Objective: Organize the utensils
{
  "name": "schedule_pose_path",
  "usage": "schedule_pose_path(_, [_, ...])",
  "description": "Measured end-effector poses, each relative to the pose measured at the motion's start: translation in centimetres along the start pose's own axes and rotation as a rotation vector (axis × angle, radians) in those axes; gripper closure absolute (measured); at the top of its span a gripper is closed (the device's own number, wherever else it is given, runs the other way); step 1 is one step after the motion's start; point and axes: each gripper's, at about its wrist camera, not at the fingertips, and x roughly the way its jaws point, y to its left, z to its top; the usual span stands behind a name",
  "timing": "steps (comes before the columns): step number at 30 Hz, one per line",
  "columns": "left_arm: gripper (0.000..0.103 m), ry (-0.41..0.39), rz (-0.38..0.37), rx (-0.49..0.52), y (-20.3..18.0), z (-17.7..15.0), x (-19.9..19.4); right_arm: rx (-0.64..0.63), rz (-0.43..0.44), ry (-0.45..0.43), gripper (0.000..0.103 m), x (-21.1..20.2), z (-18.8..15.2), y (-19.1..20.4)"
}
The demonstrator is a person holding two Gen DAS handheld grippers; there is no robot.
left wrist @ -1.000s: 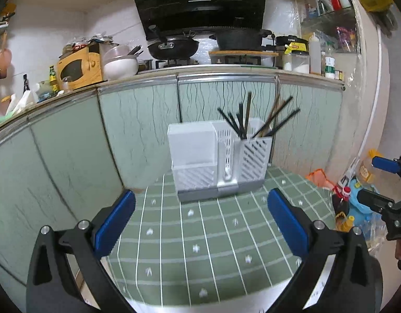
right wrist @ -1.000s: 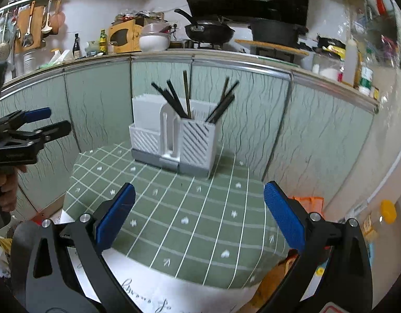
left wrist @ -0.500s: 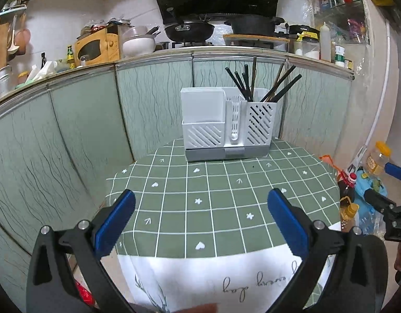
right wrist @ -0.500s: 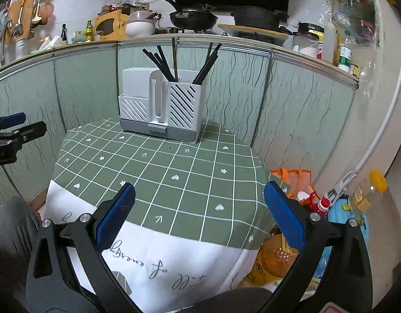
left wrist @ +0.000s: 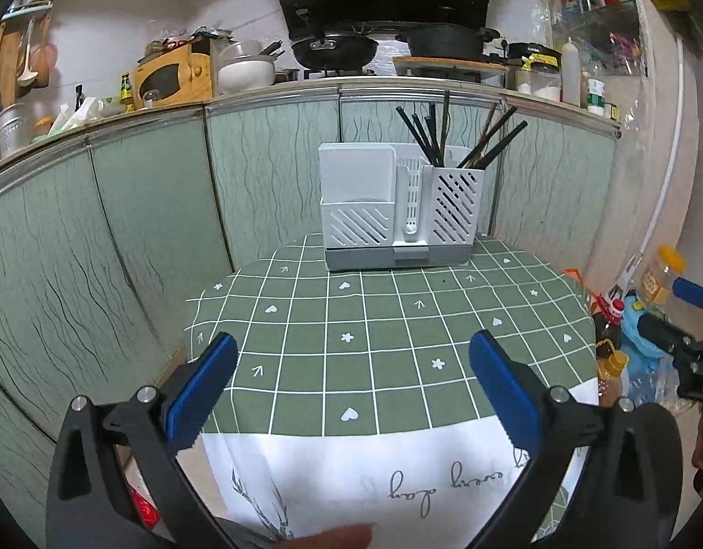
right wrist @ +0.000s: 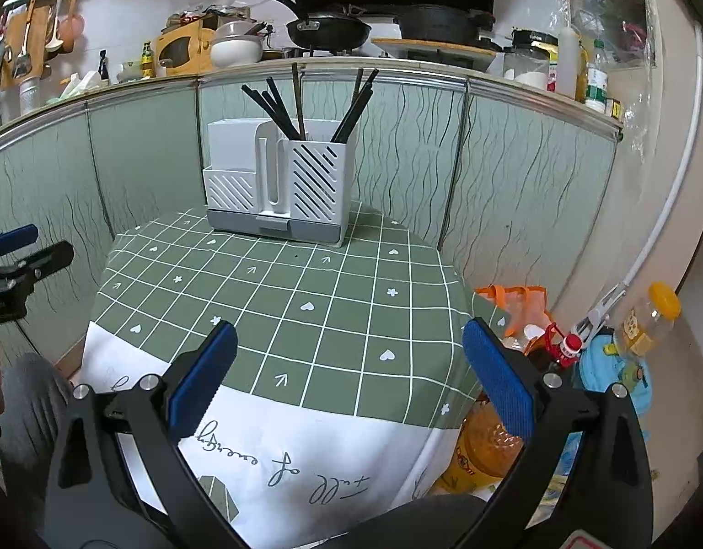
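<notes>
Kitchen cabinets with pale green veined fronts curve behind a small bench (left wrist: 397,366) covered by a green grid-pattern cloth with white hearts, arrows and flowers. On the far left, ladles hang on the wall and a yellow microwave (left wrist: 173,75) stands on the worktop above the cabinets.

Nearest the camera on the left side, the left claw (left wrist: 351,393) hovers over the bench's front edge with its blue pads spread wide and nothing between them. At the back of the cloth, near the cabinet fronts, stands the white utensil holder (left wrist: 399,210) on its grey drip base. Its left compartment looks empty from this angle. Its right slotted compartment holds a bundle of dark chopsticks (left wrist: 447,137) leaning apart in two fans.

Right of that, the right claw (right wrist: 349,370) also hangs at the near edge, pads spread and holding nothing. Bottles (right wrist: 644,325) and bags crowd the floor beside the bench.

No loose utensil shows anywhere on the cloth. By my reading the sorting is finished or very nearly so, with both claws well apart from the holder. Whether more utensils wait out of view cannot be told.
</notes>
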Motion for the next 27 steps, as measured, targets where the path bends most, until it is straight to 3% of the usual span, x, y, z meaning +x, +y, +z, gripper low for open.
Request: schedule_pose_path(27, [0.004,0.038,-0.016,0.024,-0.9,-1.2,0.3,0.028,0.011,0.022,0.008,0.5,-0.6,0.1])
